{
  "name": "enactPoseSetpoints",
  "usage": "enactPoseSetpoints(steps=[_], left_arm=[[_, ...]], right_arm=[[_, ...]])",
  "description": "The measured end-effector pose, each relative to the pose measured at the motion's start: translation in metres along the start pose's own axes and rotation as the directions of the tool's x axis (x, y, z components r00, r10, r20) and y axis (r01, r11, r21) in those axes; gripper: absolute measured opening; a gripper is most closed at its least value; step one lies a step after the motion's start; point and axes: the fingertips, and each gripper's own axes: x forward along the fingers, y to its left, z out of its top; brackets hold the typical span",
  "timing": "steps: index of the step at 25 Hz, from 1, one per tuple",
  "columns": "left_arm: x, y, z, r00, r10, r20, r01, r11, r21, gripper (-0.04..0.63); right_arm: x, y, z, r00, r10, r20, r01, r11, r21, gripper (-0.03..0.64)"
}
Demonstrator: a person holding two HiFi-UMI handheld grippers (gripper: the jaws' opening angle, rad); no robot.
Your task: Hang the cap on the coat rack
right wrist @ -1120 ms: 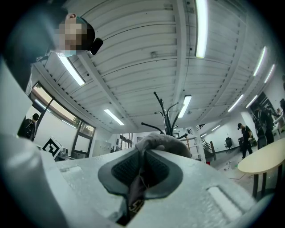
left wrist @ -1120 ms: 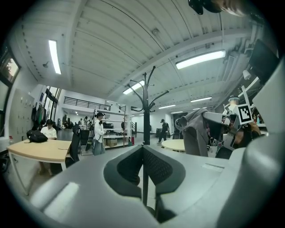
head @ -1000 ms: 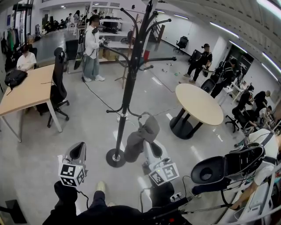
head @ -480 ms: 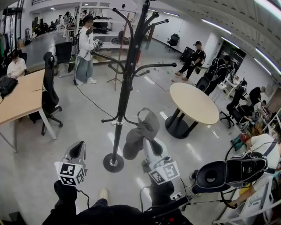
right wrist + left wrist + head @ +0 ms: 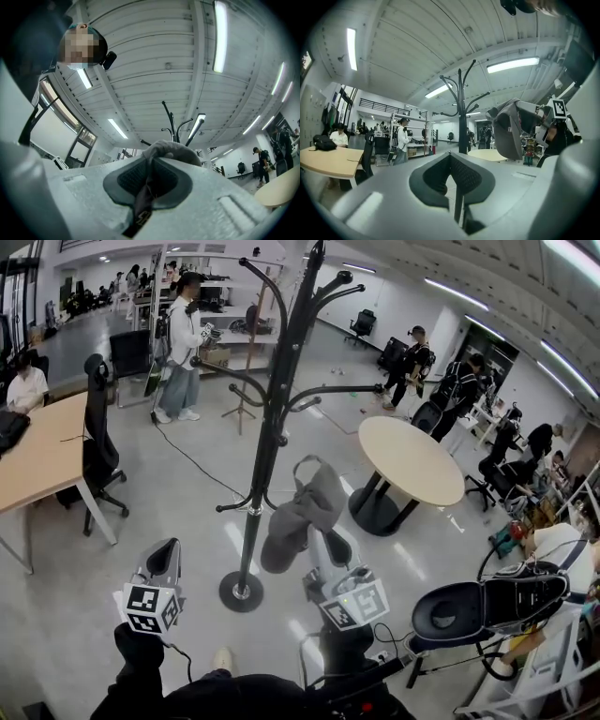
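A black coat rack point(image 5: 272, 427) with curved hooks stands on a round base point(image 5: 241, 592) on the floor ahead of me. Just right of its pole, at the height of the lower hooks, hangs a grey cap point(image 5: 302, 515); my right gripper point(image 5: 323, 547) is shut on it from below. In the right gripper view the cap's fabric point(image 5: 171, 150) is pinched between the pads, and the rack's top point(image 5: 173, 126) rises behind it. My left gripper point(image 5: 161, 566) is low at the left, shut, with nothing in it. The left gripper view shows the cap point(image 5: 508, 129) right of the rack point(image 5: 462, 112).
A round wooden table point(image 5: 412, 460) stands right of the rack, and a black office chair point(image 5: 487, 601) is close at my right. A long desk point(image 5: 37, 460) and another chair point(image 5: 94, 437) are at the left. A person point(image 5: 183, 343) stands beyond the rack, with others further back.
The right gripper has lifted the cap slightly, closer to the rack's pole. The rack's base now appears lower in the head view. The left gripper has hardly moved.
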Motion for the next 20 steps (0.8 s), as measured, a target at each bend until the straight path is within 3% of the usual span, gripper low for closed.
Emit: enactPoseSetpoints(steps=[20], left_arm=[[0.010,0.014,0.000,1.000,0.011,0.012,-0.011,1.000,-0.014,0.003]], right_arm=[[0.032,0.022,0.031,0.993,0.094,0.071,-0.089,0.994,-0.065,0.023]])
